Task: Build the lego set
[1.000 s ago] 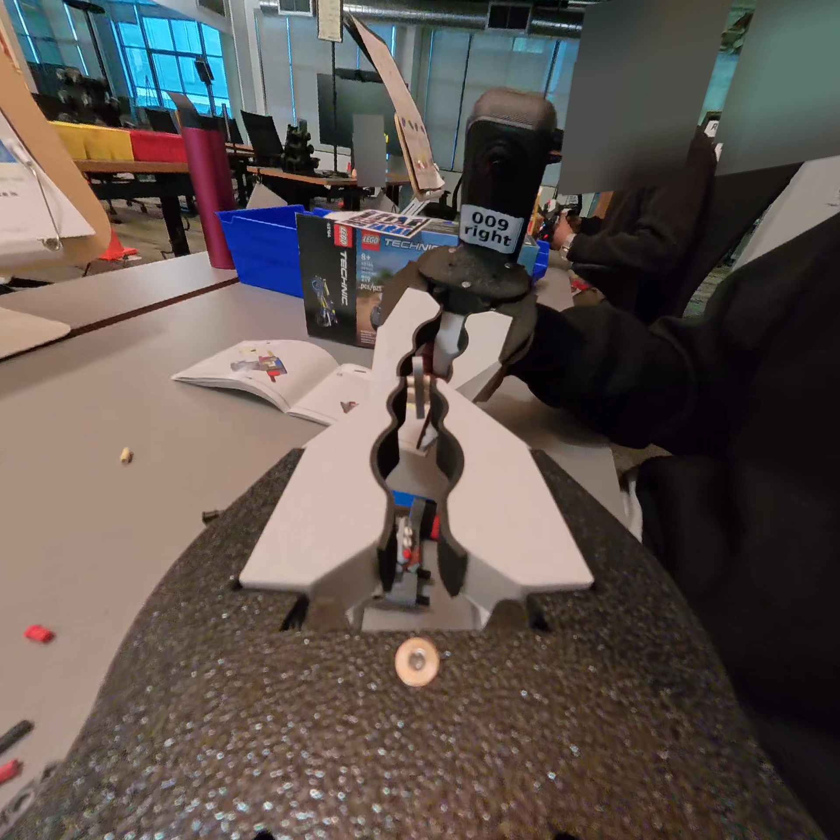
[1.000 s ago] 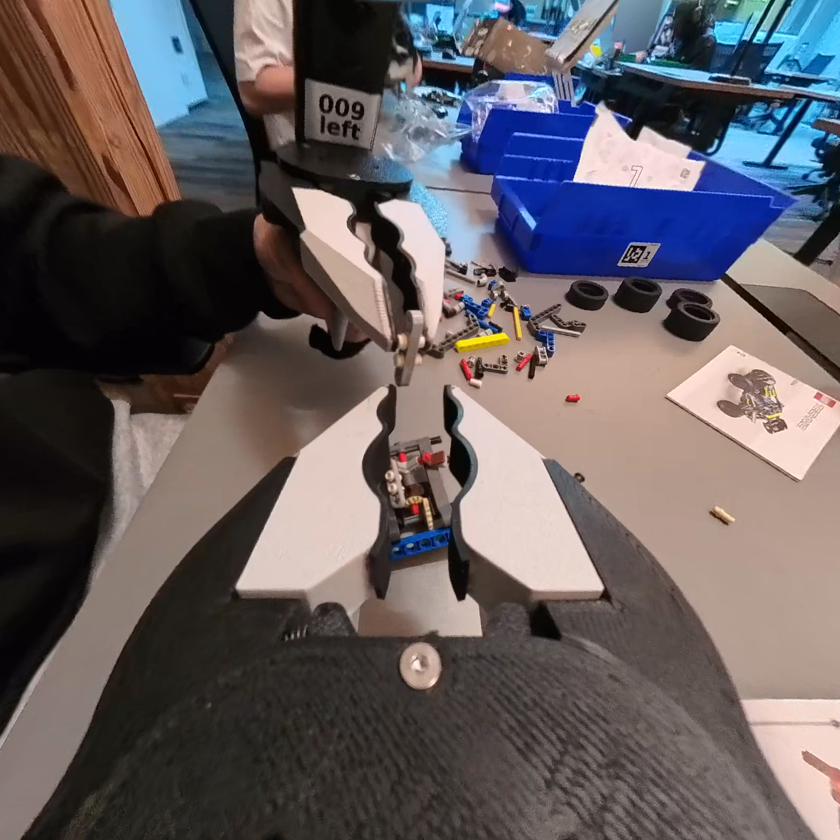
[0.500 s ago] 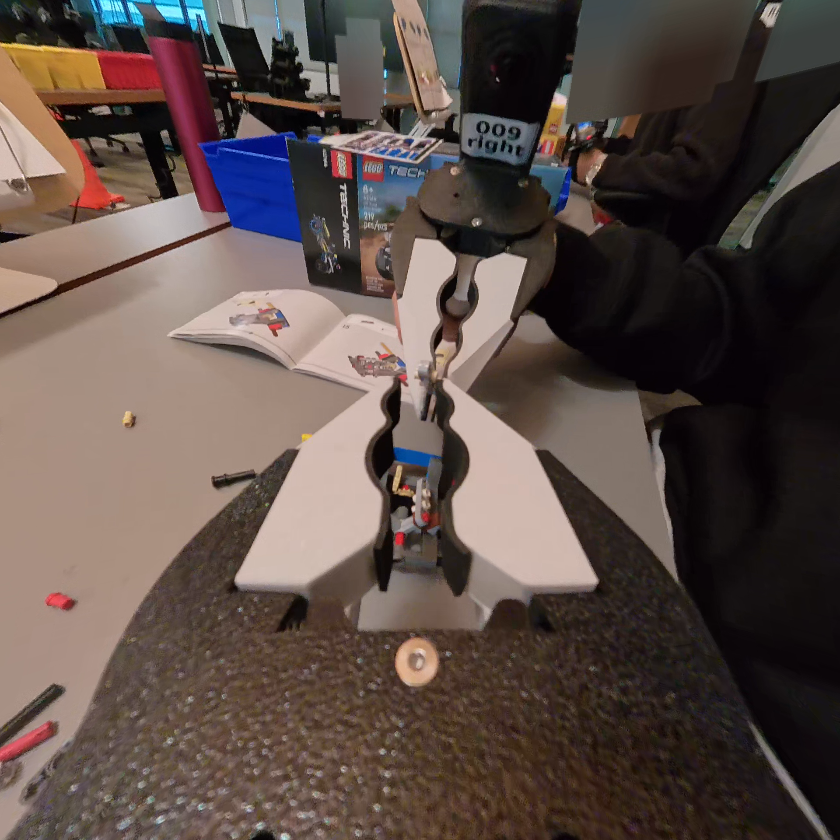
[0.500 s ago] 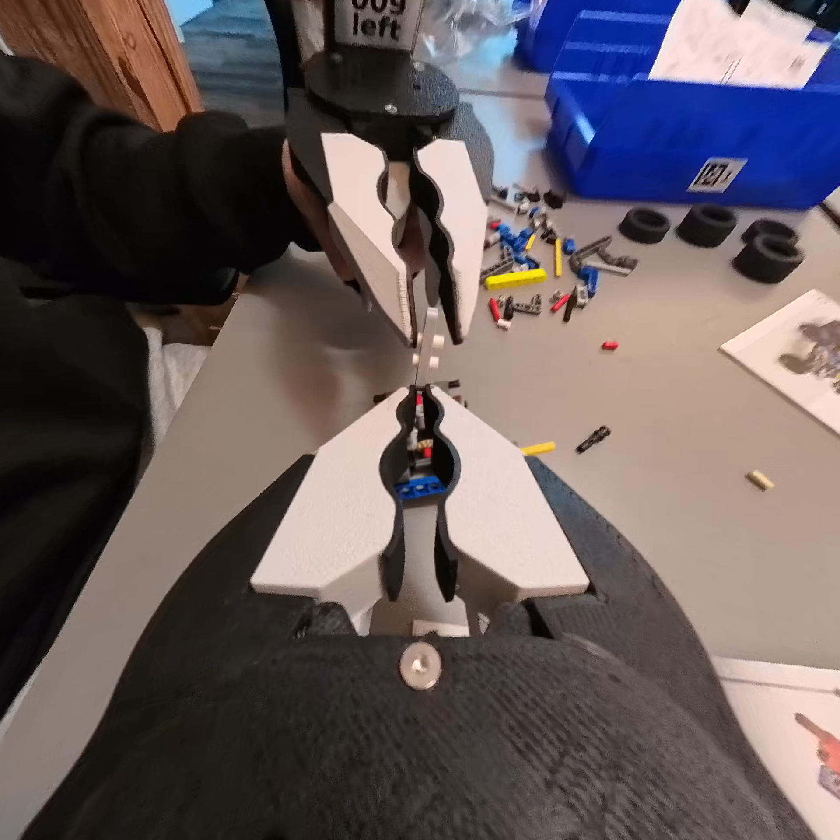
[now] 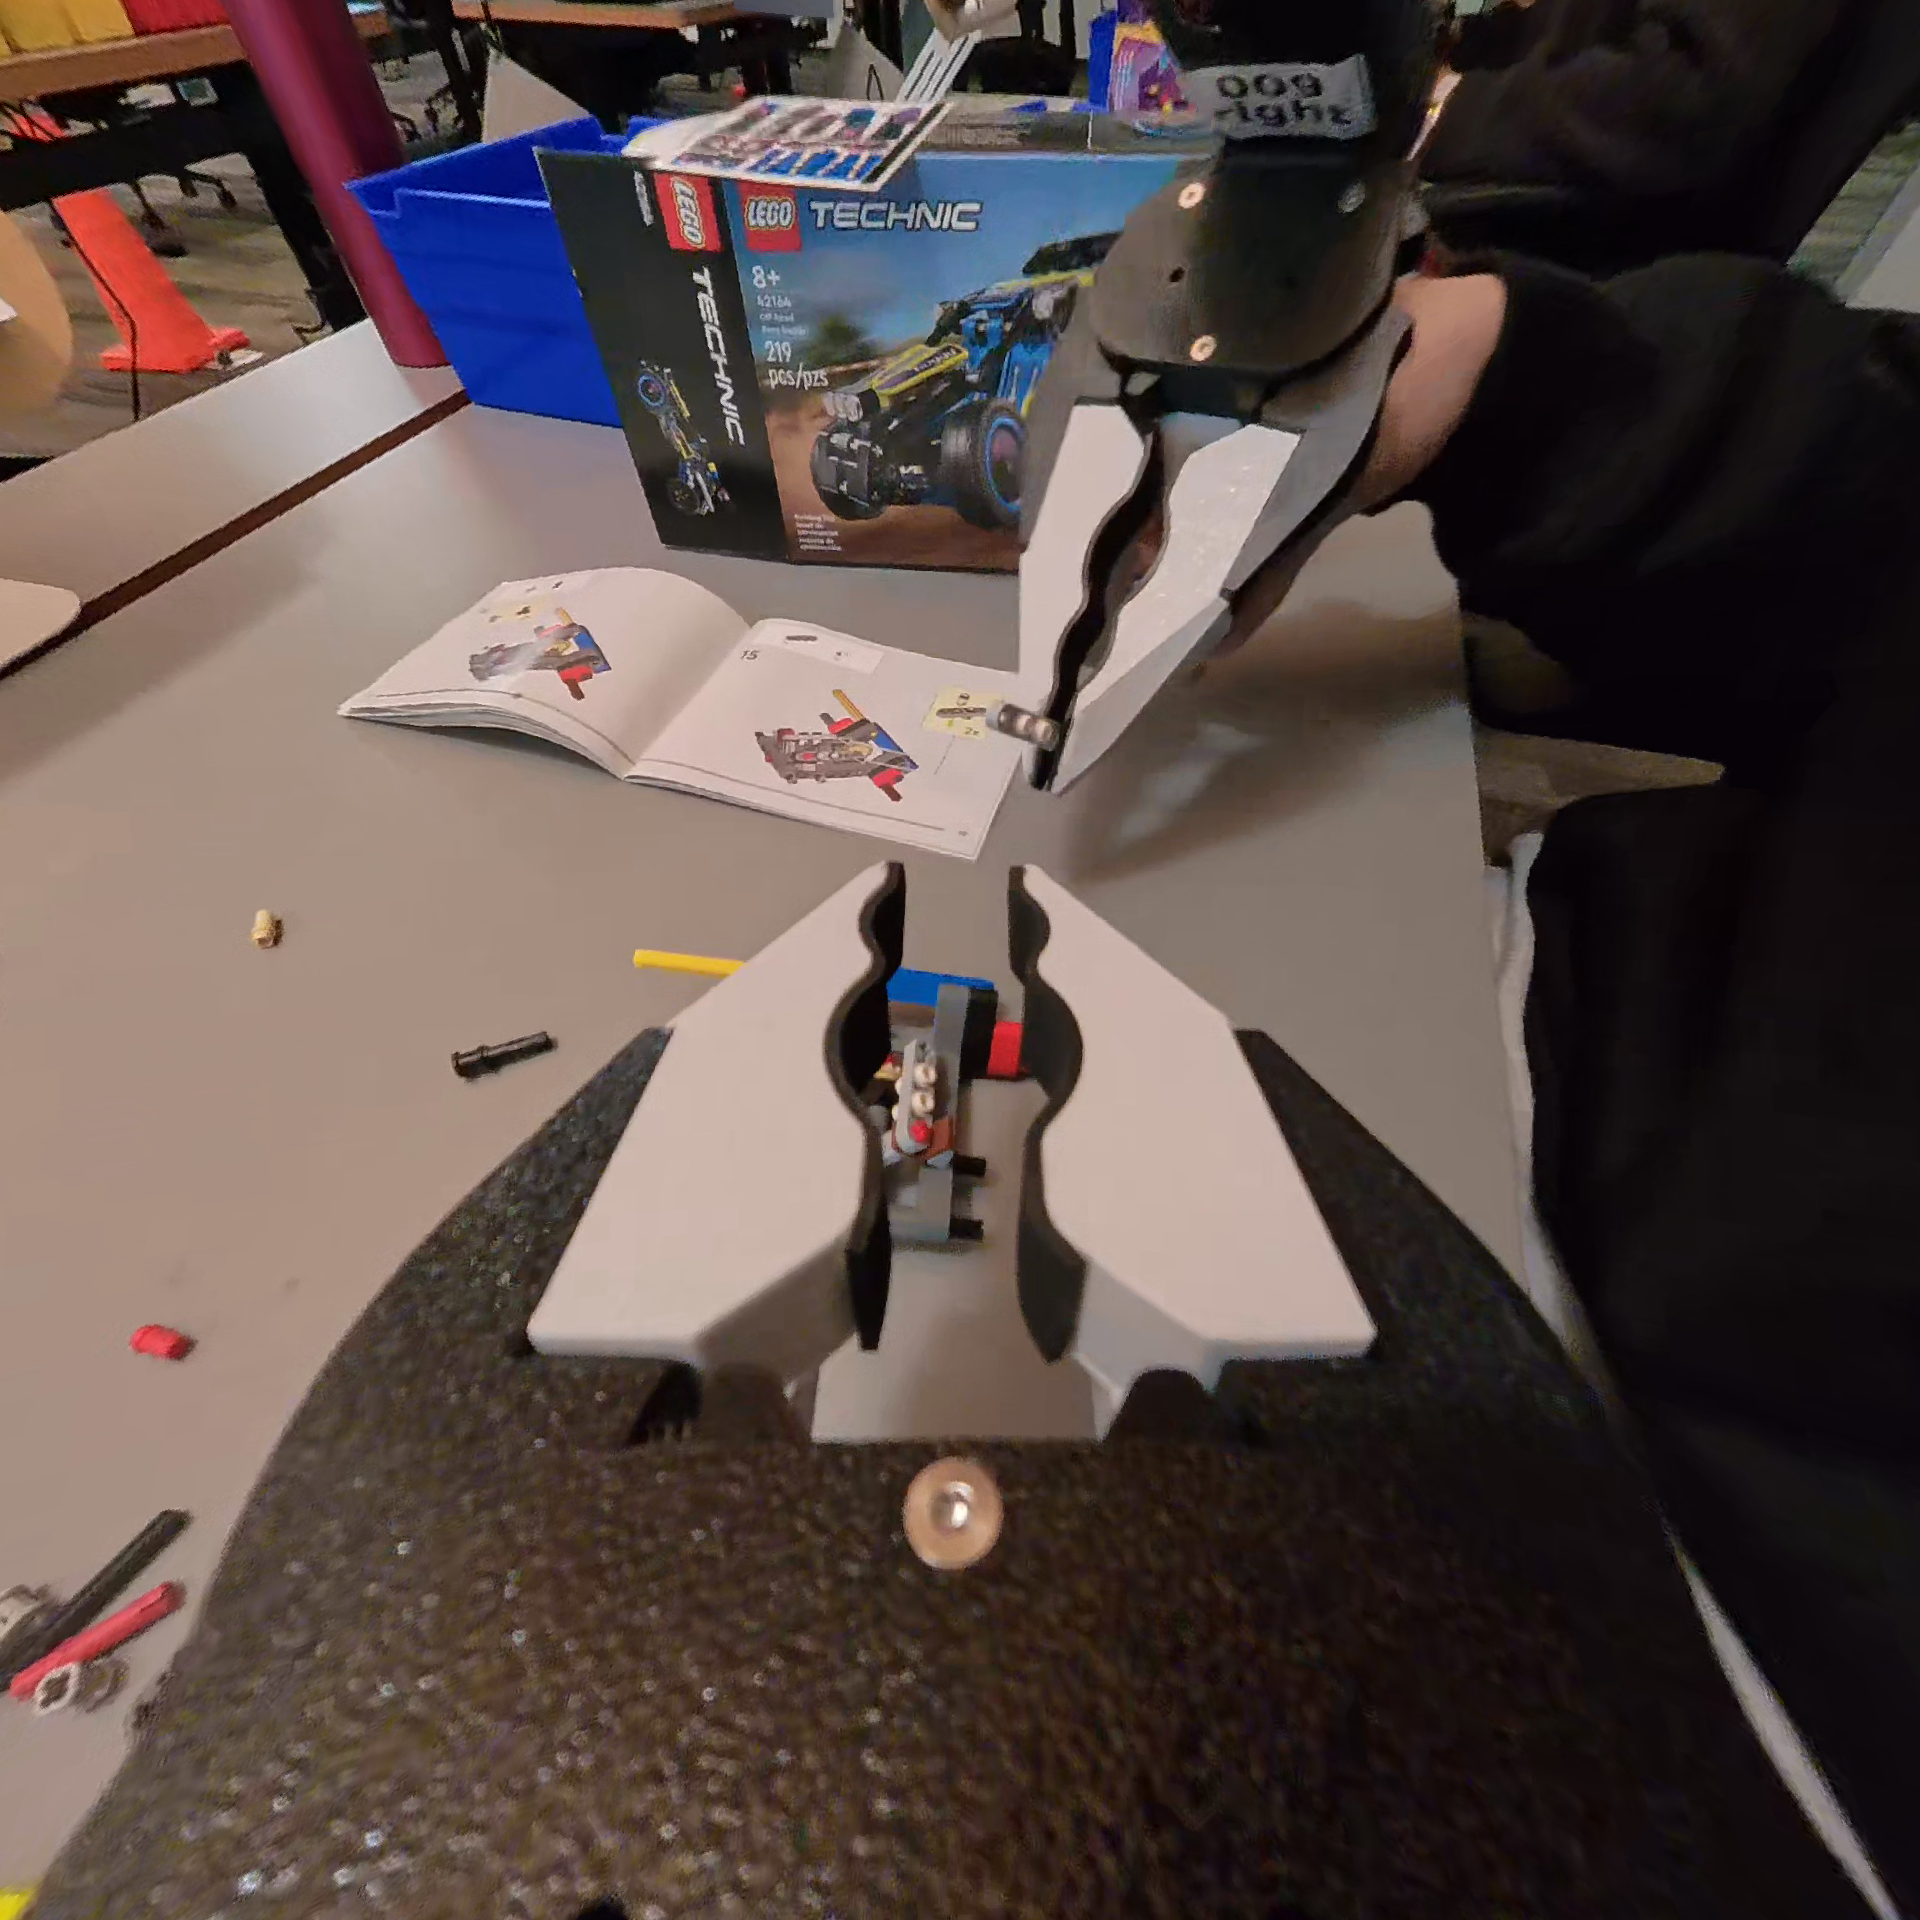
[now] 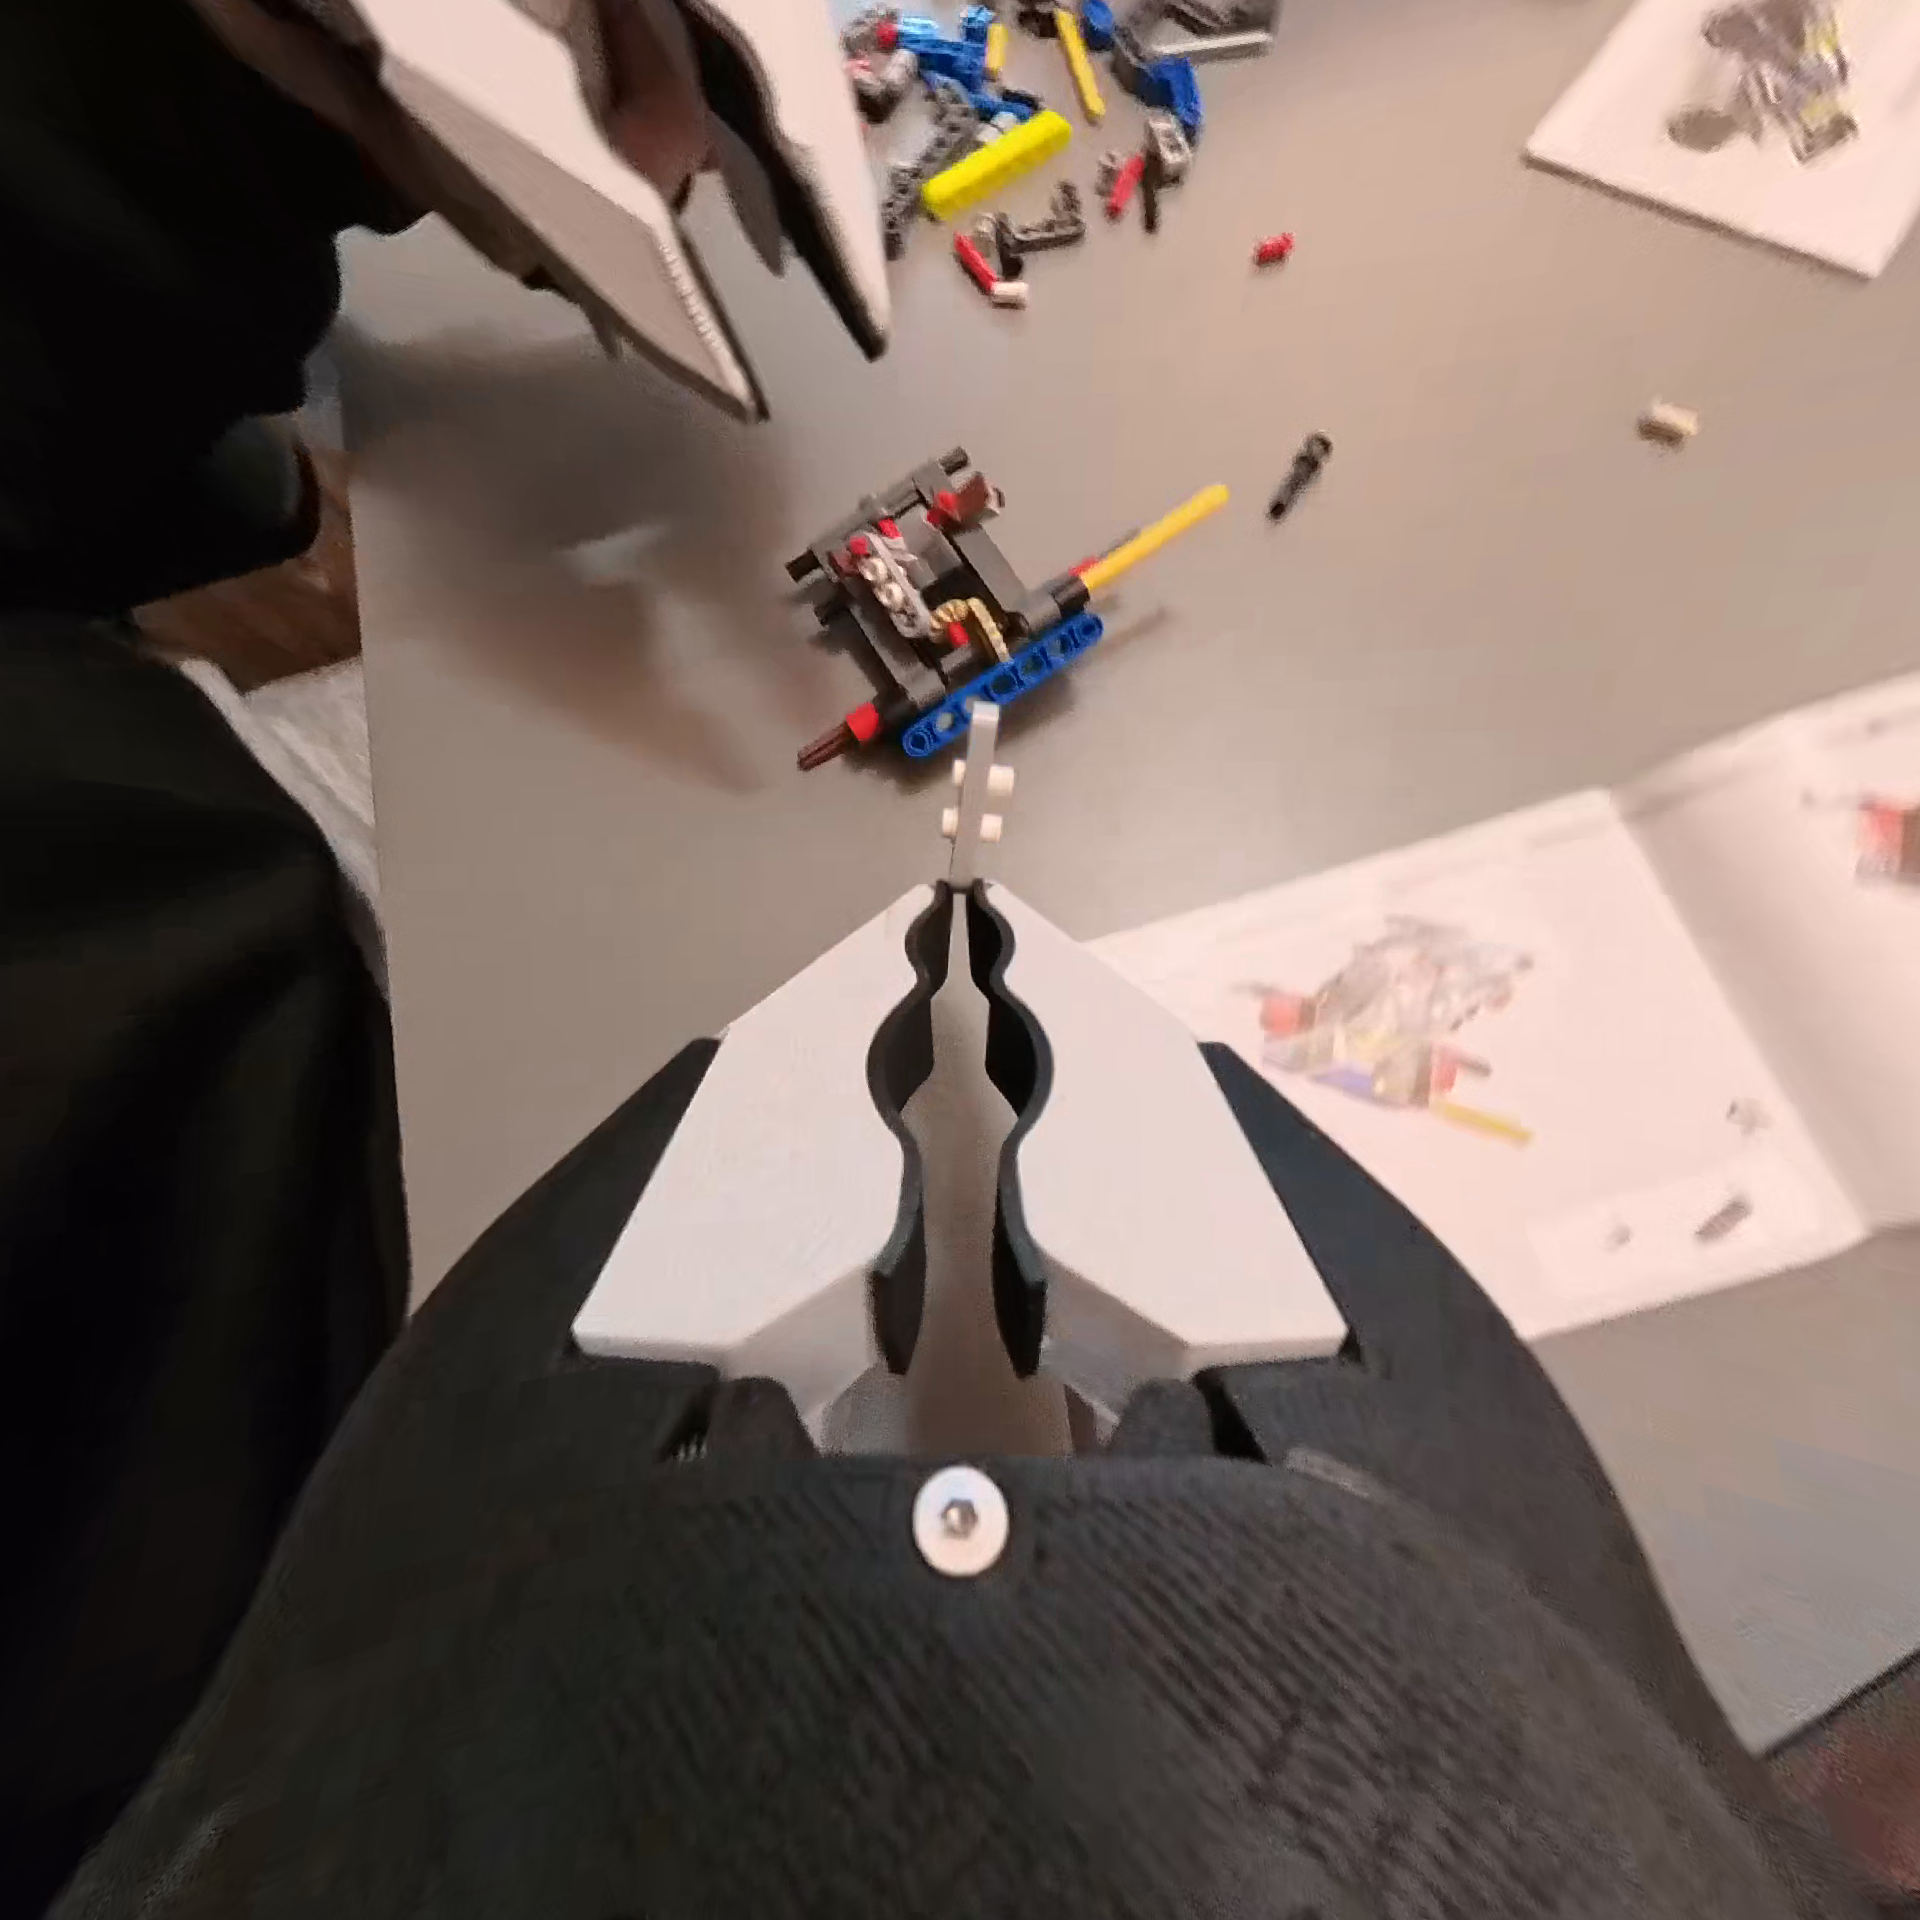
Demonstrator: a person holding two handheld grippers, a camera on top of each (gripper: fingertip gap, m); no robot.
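Note:
A small lego assembly (image 6: 935,603) of black, blue, red and yellow parts lies on the grey table (image 6: 1455,582). In the left wrist view it (image 5: 935,1101) shows between my left fingers. My left gripper (image 5: 956,878) is open and empty above it, and it shows at the top left of the right wrist view (image 6: 816,374). My right gripper (image 6: 961,888) is shut on a thin light-grey beam with pins (image 6: 977,790), held in the air just short of the assembly's blue beam. The left wrist view shows the right gripper (image 5: 1044,748) and the beam (image 5: 1023,722) over the booklet.
An open instruction booklet (image 5: 675,686) lies beyond the assembly, with the set's box (image 5: 883,364) and a blue bin (image 5: 468,270) behind. A pile of loose parts (image 6: 1018,135) lies farther off. A black pin (image 5: 502,1052), a tan piece (image 5: 267,928) and a red piece (image 5: 161,1342) lie scattered. The gap from one gripper's tips to the other's is roughly 9 centimetres.
The light-grey beam has passed from my left gripper to my right. My left gripper has opened and let go, and the two grippers have drawn apart.

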